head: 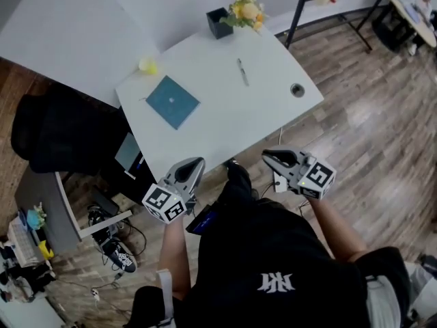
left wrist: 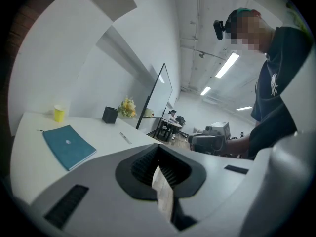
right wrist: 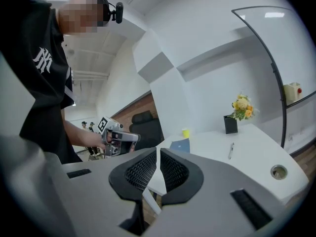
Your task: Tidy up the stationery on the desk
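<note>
In the head view the white worktop (head: 225,115) fills the upper middle of the frame, and both tools are held below it, short of its near edge and over the wooden floor (head: 369,115).

The left tool (head: 194,167) is at lower centre-left. Its own view shows the jaws pressed together with nothing between them.

The right tool (head: 272,158) is at centre-right. Its jaws are also closed and empty, with only a thin slit between the ribbed pads (right wrist: 143,171).

The stationery lies on the worktop, well apart from both tools:
- A teal notebook (head: 172,101) lies flat on the left part.
- A pen (head: 242,72) lies alone to the right of the notebook, toward the far side.
- A black holder (head: 219,22) stands at the far edge, top centre of the frame, with yellow flowers (head: 246,9) just beside it.
- A small yellow cup (head: 147,65) stands near the left far corner, above the notebook.
- A round cable hole (head: 297,89) sits near the right edge.

A black chair (head: 61,135) stands at the left of the frame beside the worktop. The person's dark shirt (head: 273,265) fills the bottom centre.
</note>
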A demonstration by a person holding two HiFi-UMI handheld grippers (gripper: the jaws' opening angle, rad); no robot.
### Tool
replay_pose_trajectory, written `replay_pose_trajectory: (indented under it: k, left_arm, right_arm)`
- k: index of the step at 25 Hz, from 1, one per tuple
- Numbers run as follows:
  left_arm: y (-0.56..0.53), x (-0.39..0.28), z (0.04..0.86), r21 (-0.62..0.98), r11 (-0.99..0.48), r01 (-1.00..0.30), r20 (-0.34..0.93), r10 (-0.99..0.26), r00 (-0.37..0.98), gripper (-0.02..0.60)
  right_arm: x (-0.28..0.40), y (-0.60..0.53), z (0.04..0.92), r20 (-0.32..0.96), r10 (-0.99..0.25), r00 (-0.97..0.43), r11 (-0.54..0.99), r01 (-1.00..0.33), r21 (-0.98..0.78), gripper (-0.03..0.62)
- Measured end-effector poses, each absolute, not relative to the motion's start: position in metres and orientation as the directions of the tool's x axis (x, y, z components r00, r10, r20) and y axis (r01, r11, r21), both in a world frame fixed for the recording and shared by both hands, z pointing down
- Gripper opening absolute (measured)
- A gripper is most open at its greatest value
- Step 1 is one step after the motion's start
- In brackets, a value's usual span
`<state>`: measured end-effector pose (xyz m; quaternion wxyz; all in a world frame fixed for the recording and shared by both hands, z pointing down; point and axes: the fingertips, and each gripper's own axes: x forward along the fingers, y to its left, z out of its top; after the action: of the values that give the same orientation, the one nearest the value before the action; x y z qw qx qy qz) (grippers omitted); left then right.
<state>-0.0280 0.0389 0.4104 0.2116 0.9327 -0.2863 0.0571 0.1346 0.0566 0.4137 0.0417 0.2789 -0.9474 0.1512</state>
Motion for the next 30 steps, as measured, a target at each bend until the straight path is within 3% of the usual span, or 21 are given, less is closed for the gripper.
replay_pose_trajectory:
  k: [12, 30]
  left_arm:
    - [-0.070, -0.089, 0.443, 0.381, -0.595, -0.708, 0.336, -0.624, 0.705, 0.003]
    - [-0.147, -0.167, 0.469, 0.431, -0.372, -0.822, 0.377, -0.754, 0.538, 0.003]
  right_arm:
    - [0.078, -0.075, 0.411, 0.223, -0.387, -0.895, 0.862, -0.437, -0.257, 0.049]
    - [-0.022, -0.215, 0.421, 0.333, -0.223, -0.916, 0.929, -0.303, -0.213, 0.050]
